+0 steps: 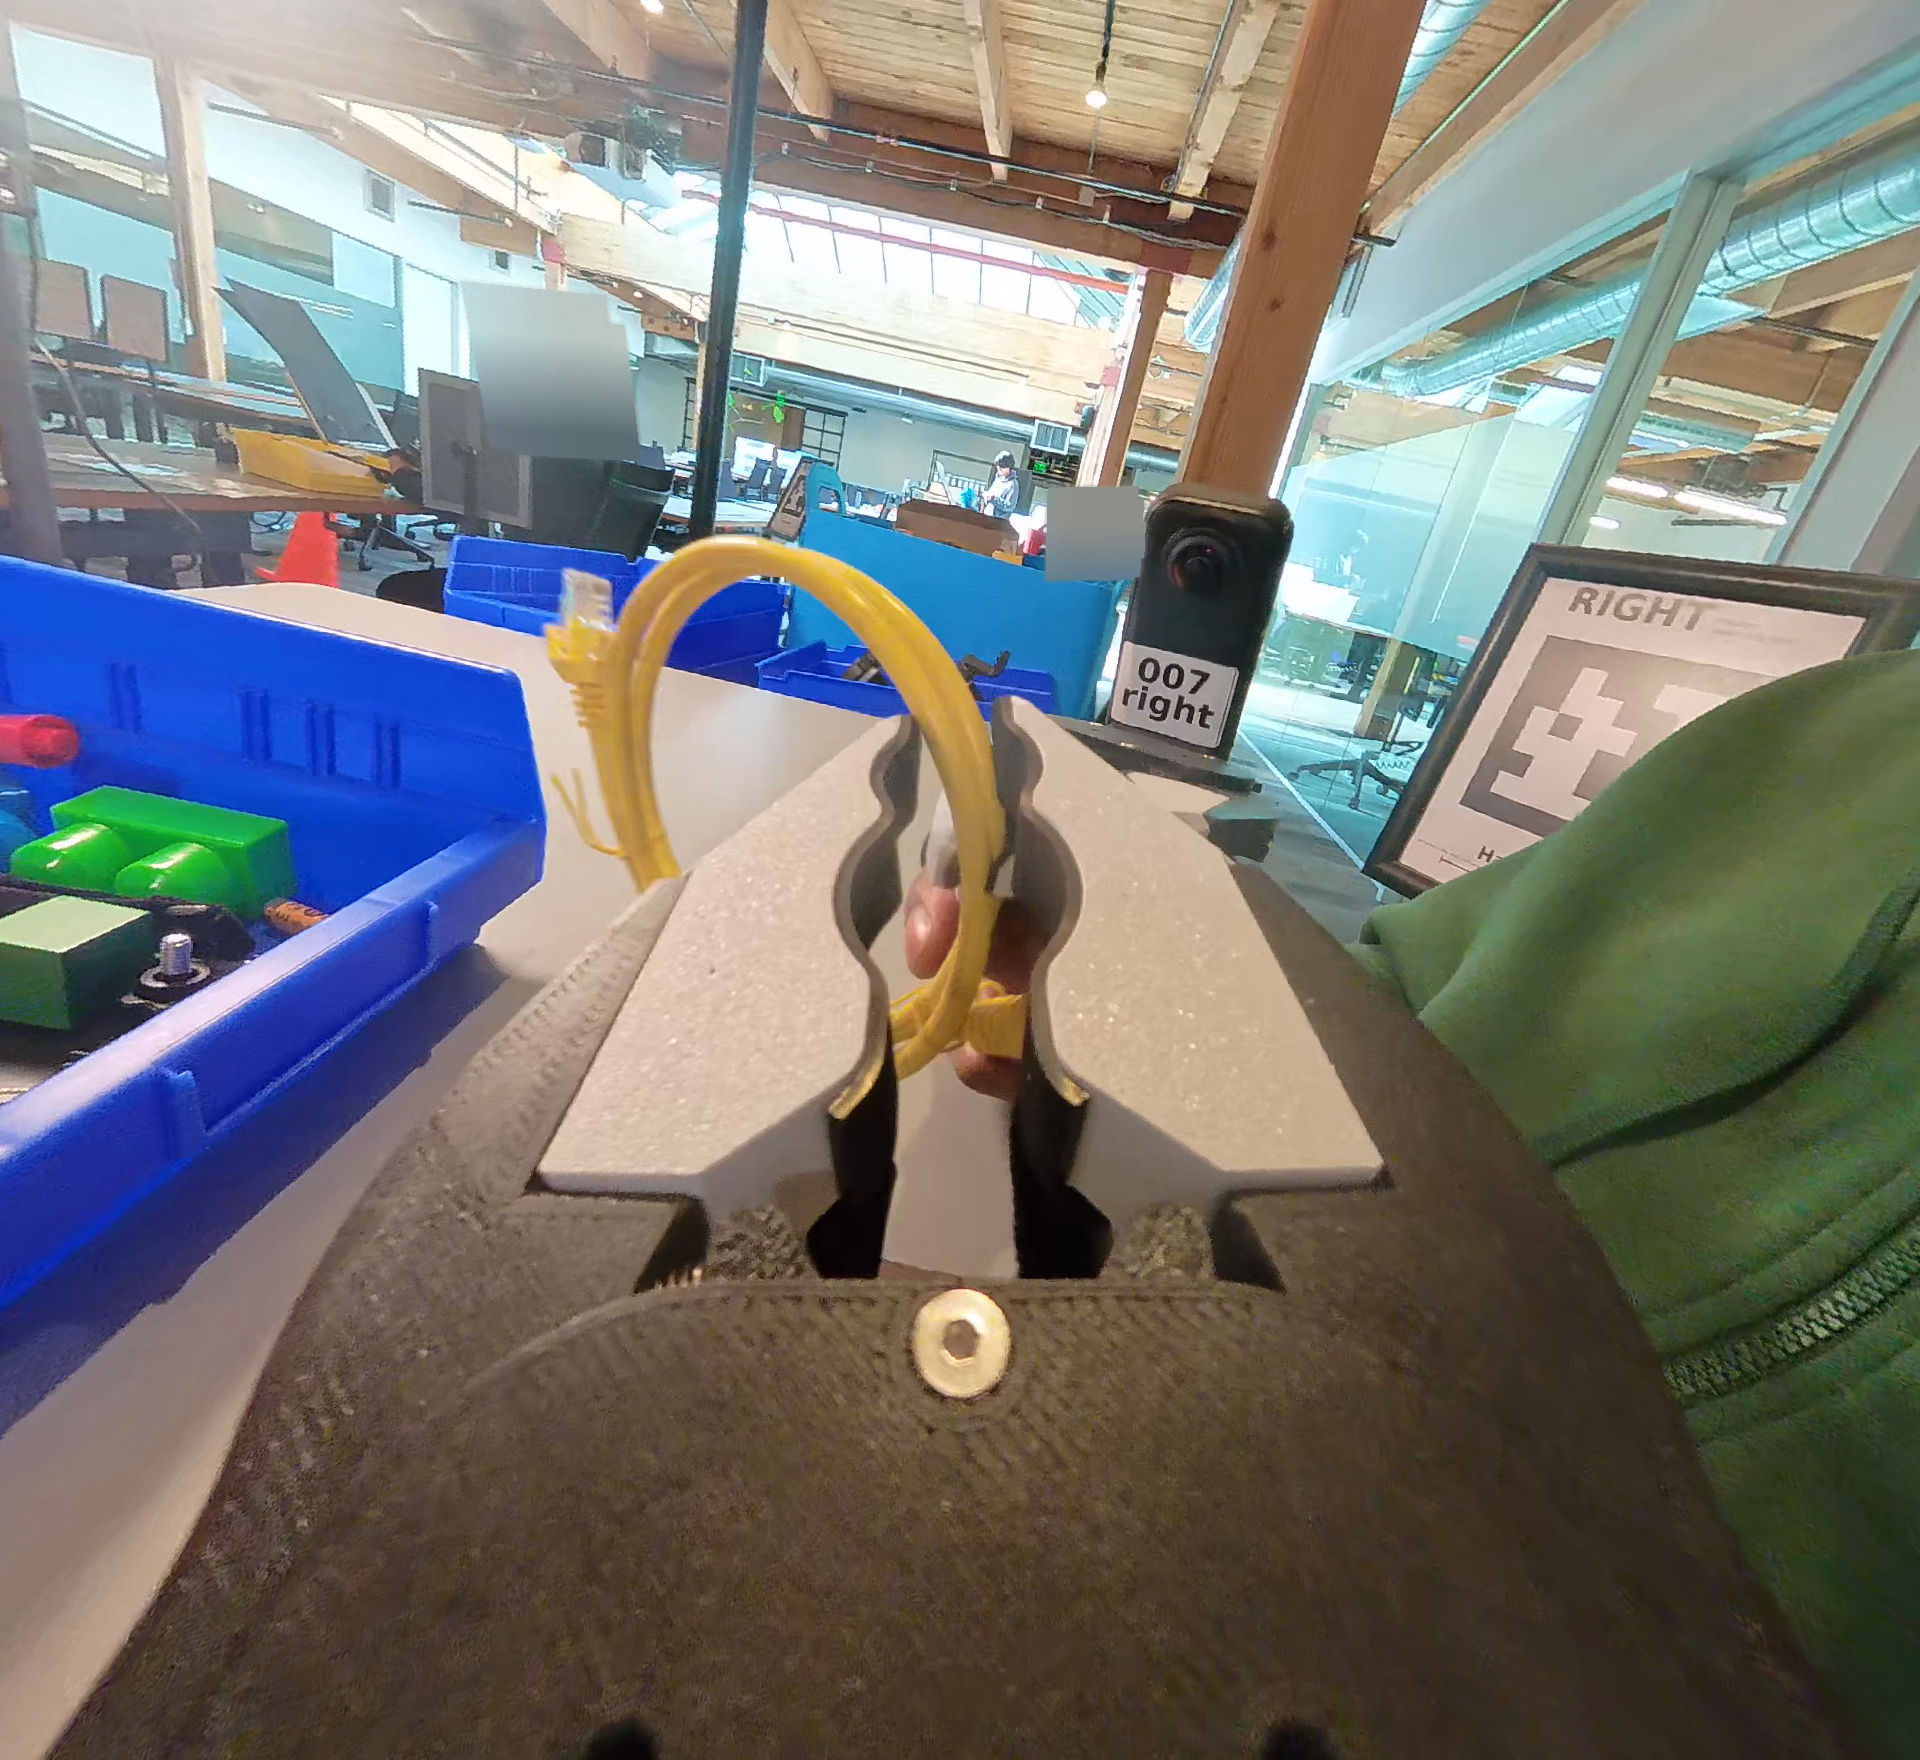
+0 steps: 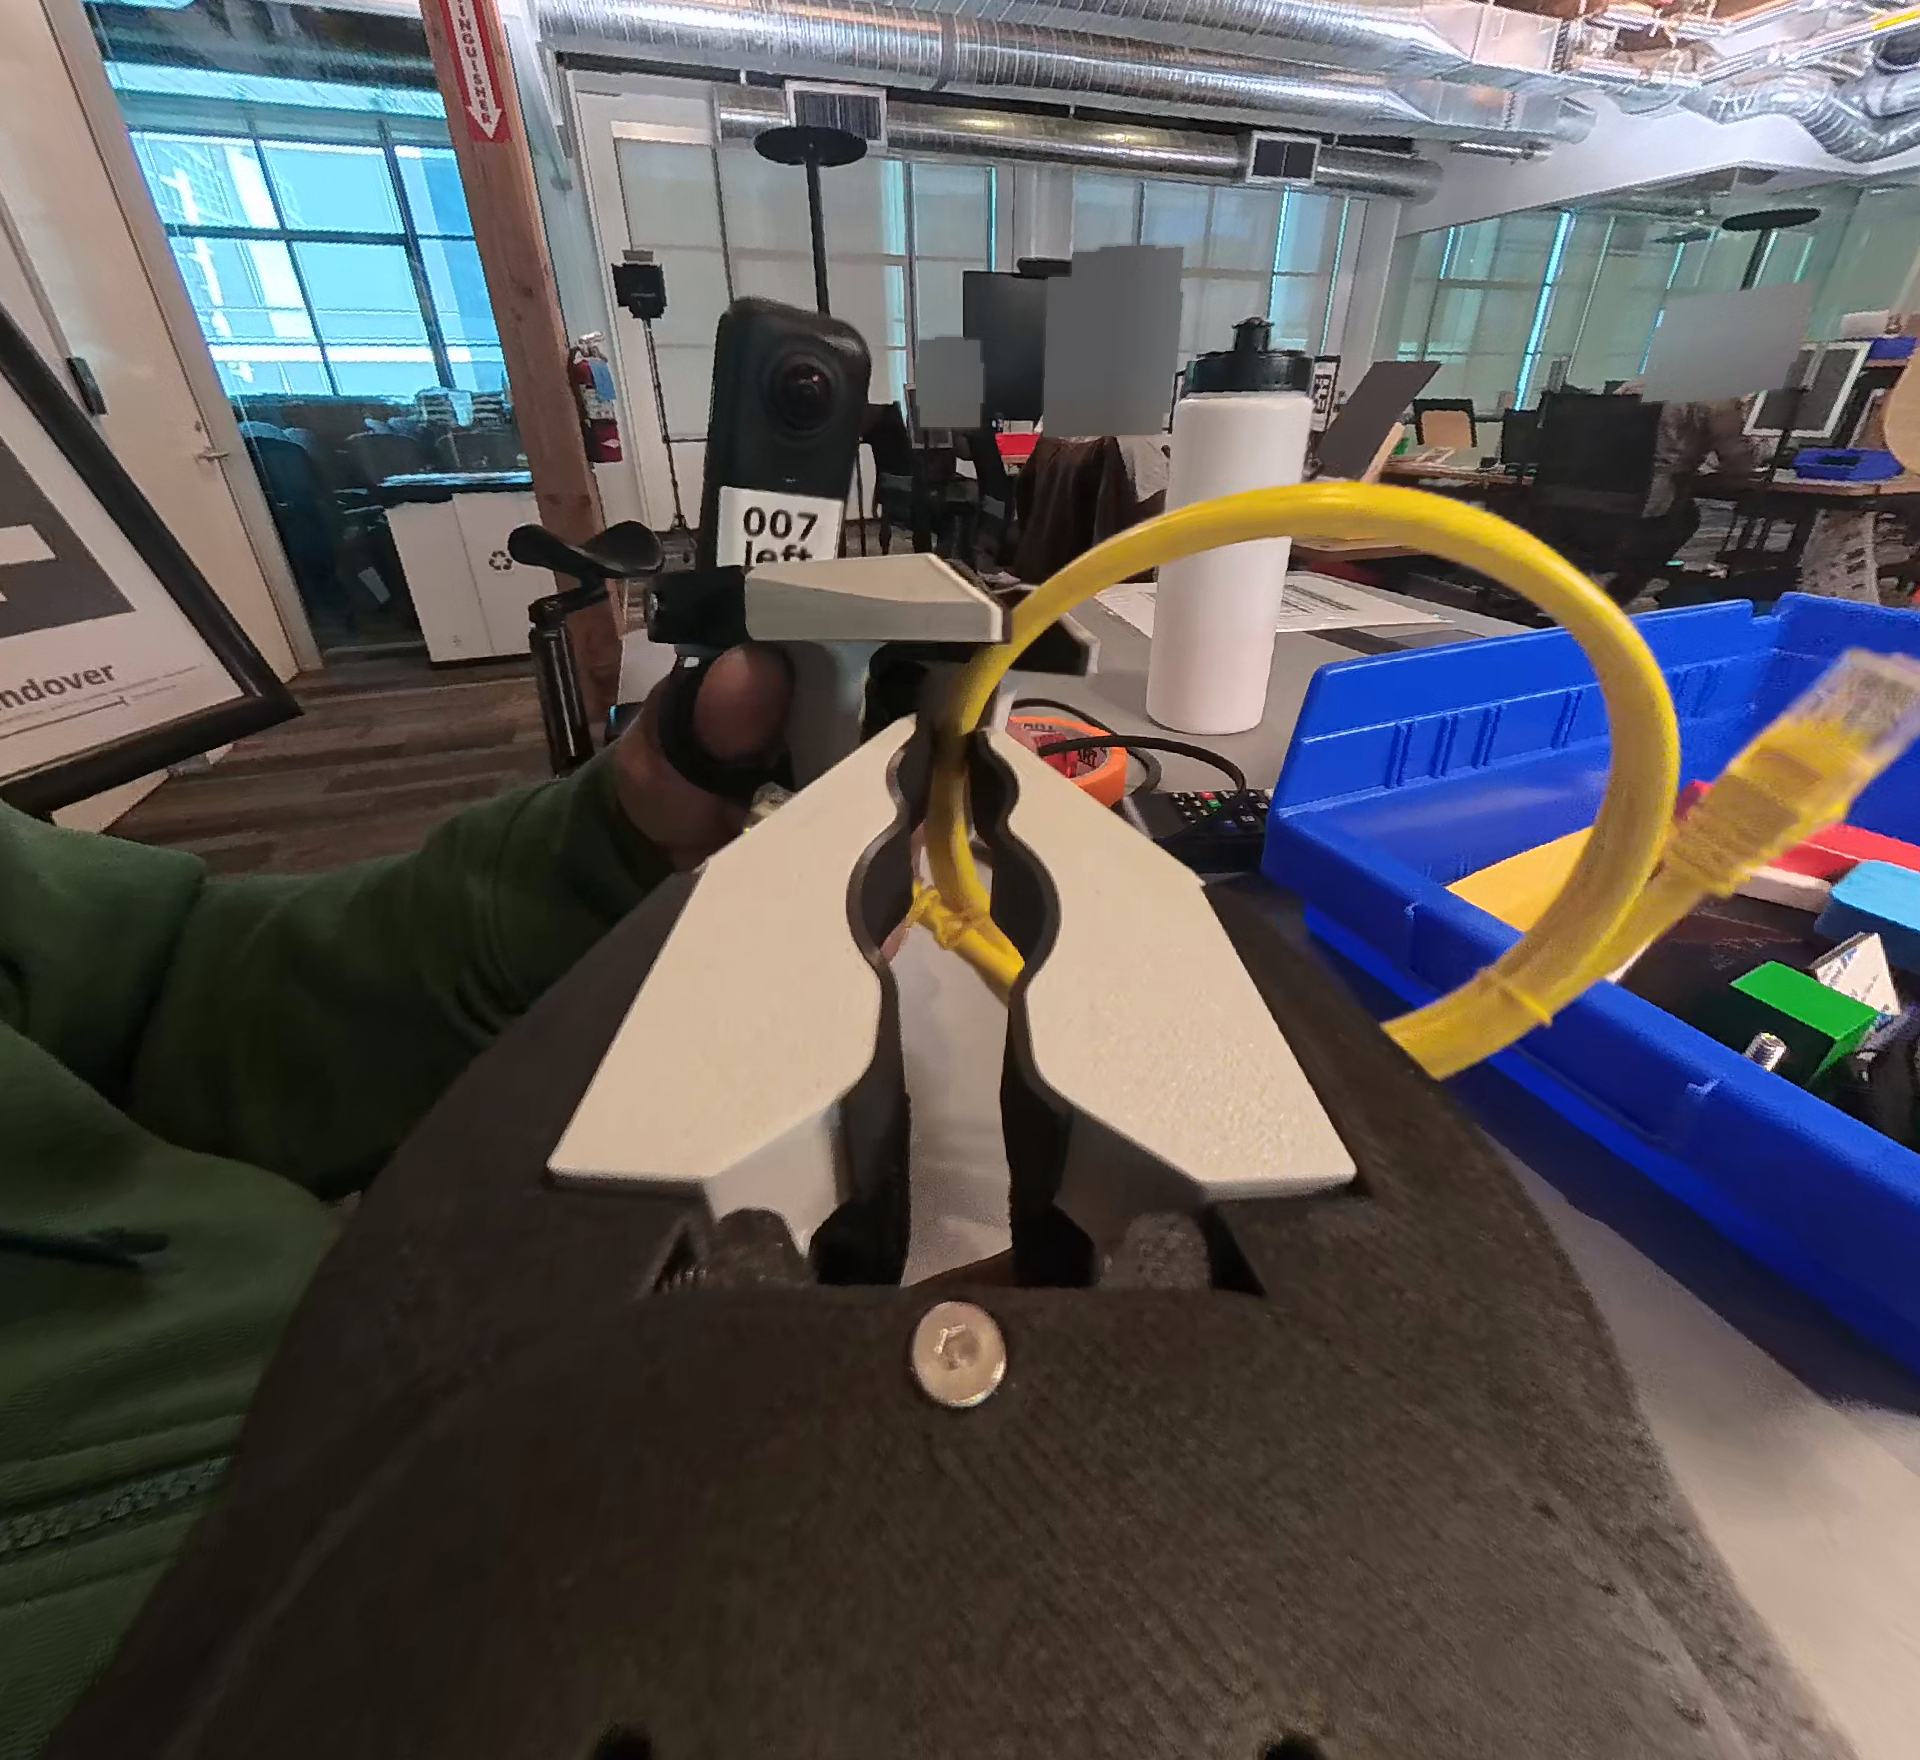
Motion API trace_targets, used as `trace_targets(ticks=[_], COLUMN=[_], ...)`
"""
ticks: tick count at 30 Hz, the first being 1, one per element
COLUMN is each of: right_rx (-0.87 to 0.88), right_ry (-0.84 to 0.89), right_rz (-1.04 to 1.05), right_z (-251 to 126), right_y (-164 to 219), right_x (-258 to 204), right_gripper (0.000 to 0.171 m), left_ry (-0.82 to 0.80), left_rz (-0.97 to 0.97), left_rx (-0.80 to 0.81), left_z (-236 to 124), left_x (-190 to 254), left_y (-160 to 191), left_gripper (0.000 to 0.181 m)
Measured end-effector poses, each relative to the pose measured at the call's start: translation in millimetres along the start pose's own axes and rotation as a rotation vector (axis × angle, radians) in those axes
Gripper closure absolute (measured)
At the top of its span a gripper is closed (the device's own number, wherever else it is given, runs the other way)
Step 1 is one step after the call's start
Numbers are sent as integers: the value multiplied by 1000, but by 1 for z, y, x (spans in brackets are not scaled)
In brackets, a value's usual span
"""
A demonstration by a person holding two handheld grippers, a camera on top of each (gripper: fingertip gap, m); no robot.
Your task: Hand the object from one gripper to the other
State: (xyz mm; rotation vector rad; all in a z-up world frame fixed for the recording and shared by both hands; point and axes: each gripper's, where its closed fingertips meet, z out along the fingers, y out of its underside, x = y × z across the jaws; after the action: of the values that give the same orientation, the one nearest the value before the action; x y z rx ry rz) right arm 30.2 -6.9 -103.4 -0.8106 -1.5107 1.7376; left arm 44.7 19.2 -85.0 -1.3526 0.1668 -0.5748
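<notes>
wooden beams and silver ducts run over a big office room with a grey table. at 9 o'clock in the left wrist view stands a blue bin with green blocks. towards 12 o'clock, the left gripper has narrow jaws, closed on the yellow cable loop. in the right wrist view the right gripper also pinches the same cable, jaws narrow. at 3 o'clock its connector hangs over the bin.
</notes>
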Motion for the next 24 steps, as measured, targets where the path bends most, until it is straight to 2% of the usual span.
trace_targets(ticks=[4,8,24], right_rx=[57,111,163], right_ry=[-6,-25,-17], right_rz=[93,171,221], right_z=[-5,-10,-15], right_y=[-9,-18,-25], right_x=[6,10,17], right_gripper=[164,164,164], left_ry=[0,3,15], left_rz=[-22,-20,-42], left_rx=[41,4,-4], left_z=[-3,0,-1], left_x=[-1,-1,-1], left_y=[-7,0,1], left_gripper=[160,159,162])
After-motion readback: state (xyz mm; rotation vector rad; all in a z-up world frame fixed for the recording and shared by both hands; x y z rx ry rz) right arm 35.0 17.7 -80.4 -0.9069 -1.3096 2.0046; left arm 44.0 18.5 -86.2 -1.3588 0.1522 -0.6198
